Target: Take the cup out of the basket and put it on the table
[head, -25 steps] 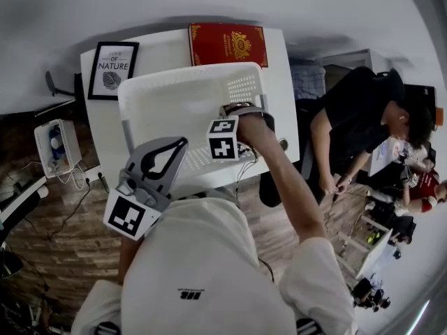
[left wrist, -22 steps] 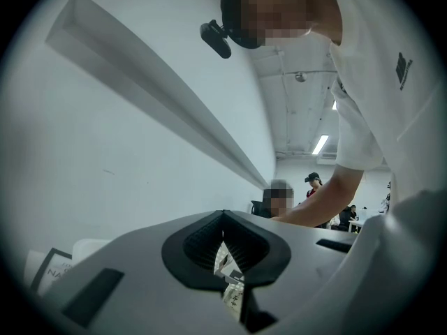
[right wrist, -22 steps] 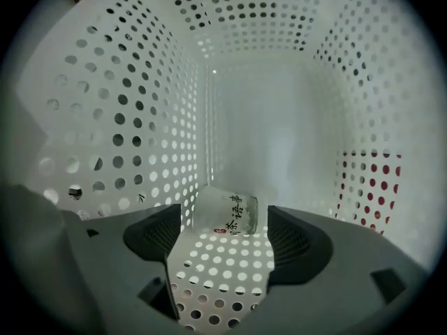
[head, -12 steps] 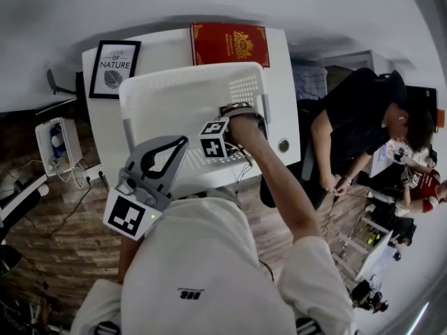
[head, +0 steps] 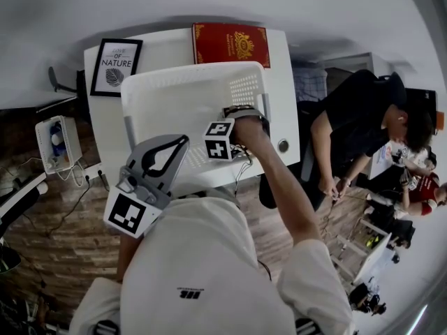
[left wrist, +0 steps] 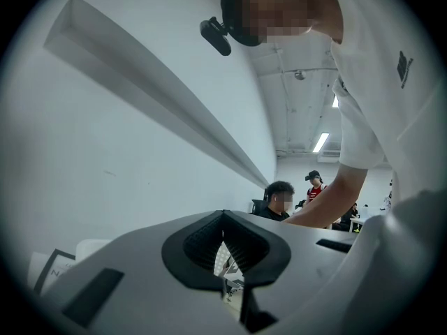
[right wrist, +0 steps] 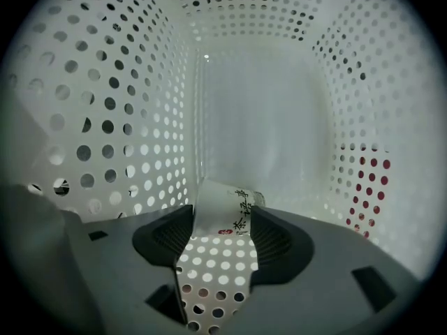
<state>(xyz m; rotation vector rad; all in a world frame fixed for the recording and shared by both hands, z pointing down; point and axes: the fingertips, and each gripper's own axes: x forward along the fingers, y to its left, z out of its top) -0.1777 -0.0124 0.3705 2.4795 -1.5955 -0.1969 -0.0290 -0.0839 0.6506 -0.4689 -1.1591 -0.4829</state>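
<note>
— Fingers of the left gripper (head: 183, 140), nearest the wearer's pale shirt: how do they stand?
— Pressed together at the tips, with nothing between them. That gripper is held level by the basket's near left corner.
— And the right gripper (right wrist: 223, 218)?
— It reaches steeply down into the white perforated plastic basket (head: 178, 89), marker cube uppermost. Its fingers have just been closing. The small translucent white cup with a red stamp and dark characters (right wrist: 222, 204) sits between them. Both dark ribbed pads touch its sides, so they are pinching it.
— Where exactly is the cup?
— Low inside the basket, against a perforated wall, tilted rather than upright. Only the right gripper view shows it; in the head view the hand hides it.
— What carries the basket?
— The white bench (head: 283, 96), and the basket takes up most of its middle.
— Farther back?
— A black-framed leaf print (head: 114, 67) lies at the bench's far left corner. A red book with a gold emblem (head: 230, 45) lies at the far edge, just beyond the basket. Off the bench's right side, a person in black (head: 356, 124) sits bent forward
</note>
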